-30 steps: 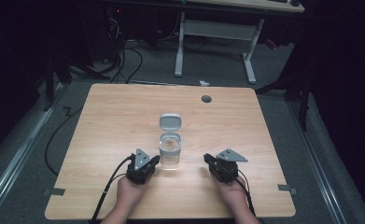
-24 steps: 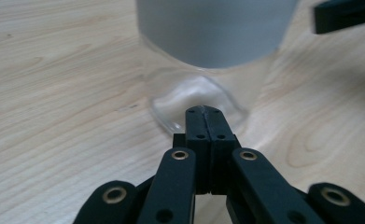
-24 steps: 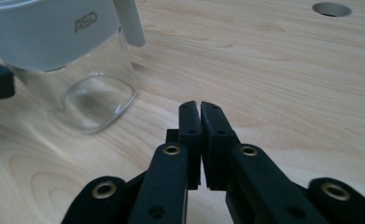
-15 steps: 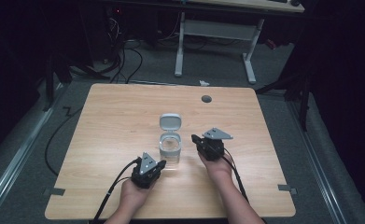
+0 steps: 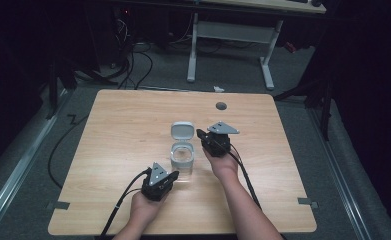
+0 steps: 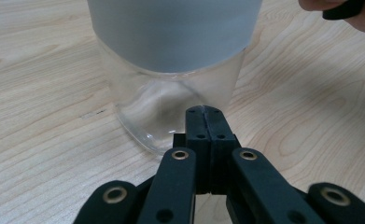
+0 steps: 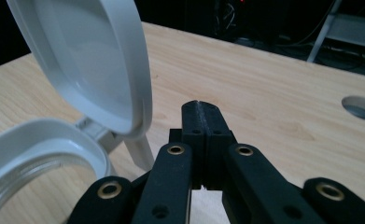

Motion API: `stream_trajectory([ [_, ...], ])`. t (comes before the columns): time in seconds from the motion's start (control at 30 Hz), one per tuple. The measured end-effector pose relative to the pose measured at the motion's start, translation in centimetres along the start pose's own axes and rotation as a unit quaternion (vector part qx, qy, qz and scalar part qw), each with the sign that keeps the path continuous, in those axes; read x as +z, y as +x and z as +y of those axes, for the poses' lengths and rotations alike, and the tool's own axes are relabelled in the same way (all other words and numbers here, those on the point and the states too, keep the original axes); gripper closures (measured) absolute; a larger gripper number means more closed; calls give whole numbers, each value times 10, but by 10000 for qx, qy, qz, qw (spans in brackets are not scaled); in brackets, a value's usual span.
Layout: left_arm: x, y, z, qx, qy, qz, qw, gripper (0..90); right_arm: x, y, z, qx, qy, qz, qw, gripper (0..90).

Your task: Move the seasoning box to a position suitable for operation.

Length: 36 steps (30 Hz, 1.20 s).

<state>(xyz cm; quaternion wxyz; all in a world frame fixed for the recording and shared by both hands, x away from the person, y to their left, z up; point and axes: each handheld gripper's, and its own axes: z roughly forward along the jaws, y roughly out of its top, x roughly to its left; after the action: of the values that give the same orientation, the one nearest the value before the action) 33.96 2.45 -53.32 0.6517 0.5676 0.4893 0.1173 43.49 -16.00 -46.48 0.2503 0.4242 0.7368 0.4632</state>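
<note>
High view: a clear jar (image 5: 183, 159) with its hinged lid (image 5: 181, 131) up stands mid-table (image 5: 123, 125), between both hand-held grippers.

Left gripper view: left hand-held gripper (image 6: 205, 112) — jaws pressed together, empty, near the jar's base.

Right gripper view: right hand-held gripper (image 7: 200, 108) likewise closed, just beside the lid — probably about to nudge it shut.

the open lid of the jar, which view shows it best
The right gripper view: the lid is close, tilted up on its hinge above the jar's grey rim. The high view shows it small. The left gripper view shows the jar's clear base, not the lid.
</note>
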Motion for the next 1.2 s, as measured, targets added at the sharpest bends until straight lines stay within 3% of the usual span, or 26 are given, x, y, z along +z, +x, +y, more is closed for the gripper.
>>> stream_trajectory([
  [0.23,0,0,0,-58,34,-11,10000,900,2,0,14,4,-136,45,9999,900],
  [0.4,1,-1,-1,33,75,-1,10000,900,0,5,20,-95,-235,114,9996,900],
  [0.77,0,-1,-1,39,29,-14,10000,900,-14,16,18,-306,-254,210,9990,900],
  [1.2,0,-1,-1,6,0,-26,10000,900,-37,28,5,-282,-303,429,9982,900],
])
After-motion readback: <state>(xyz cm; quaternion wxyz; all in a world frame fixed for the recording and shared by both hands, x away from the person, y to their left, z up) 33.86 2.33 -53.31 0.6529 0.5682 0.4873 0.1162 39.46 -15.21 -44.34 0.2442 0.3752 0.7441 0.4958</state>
